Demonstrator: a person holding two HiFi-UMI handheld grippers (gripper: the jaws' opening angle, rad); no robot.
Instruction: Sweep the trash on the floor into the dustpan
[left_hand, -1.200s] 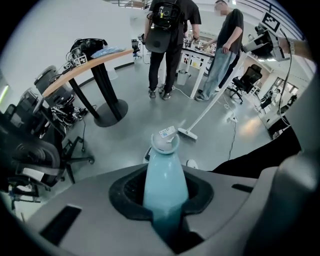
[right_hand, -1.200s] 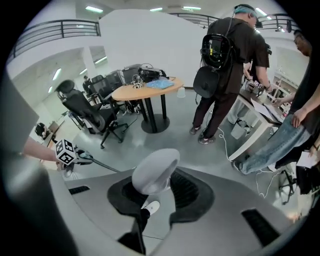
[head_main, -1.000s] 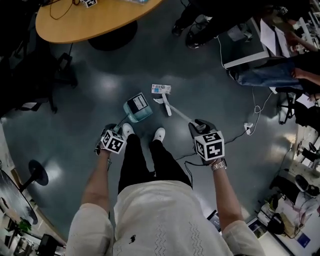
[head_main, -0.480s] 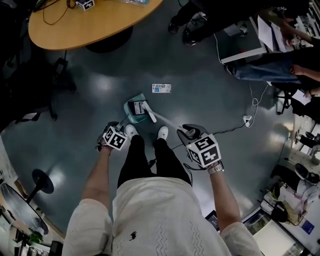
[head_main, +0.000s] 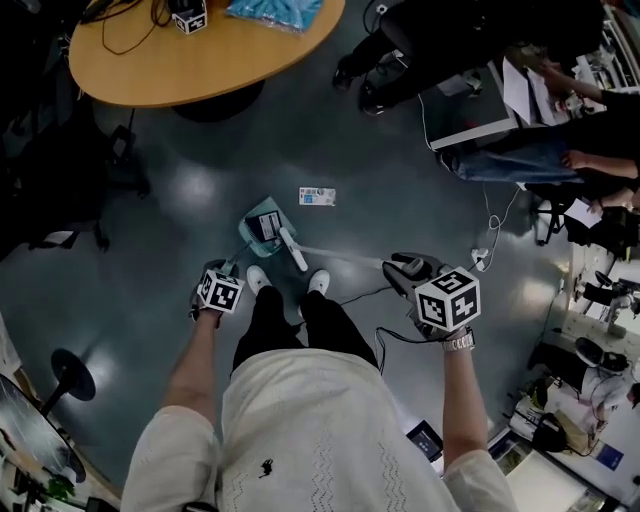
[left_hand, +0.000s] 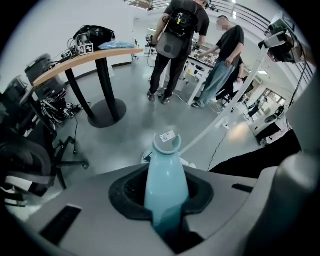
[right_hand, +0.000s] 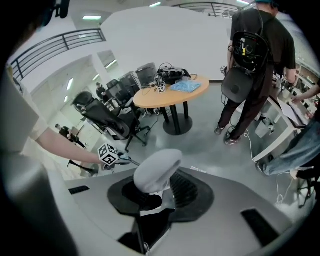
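Observation:
A teal dustpan (head_main: 262, 226) rests on the grey floor just ahead of the person's feet, with a dark flat item lying in it. My left gripper (head_main: 226, 272) is shut on the dustpan's teal handle (left_hand: 166, 185). The white broom head (head_main: 292, 250) lies against the pan's near right side. Its pale stick (head_main: 350, 255) runs right to my right gripper (head_main: 406, 268), which is shut on the rounded white handle end (right_hand: 157, 171). A small white and blue card of trash (head_main: 317, 196) lies on the floor beyond the pan, apart from the broom.
A round wooden table (head_main: 130, 70) stands at the far left with a blue bag and a marker cube on it. People stand at the upper right (head_main: 400, 40). A cable (head_main: 486, 240) trails on the floor at right. Office chairs (head_main: 60, 180) crowd the left.
The broom head swept back from beside the card to the dustpan, then nearer the feet. The card stayed on the floor. My right gripper moved right.

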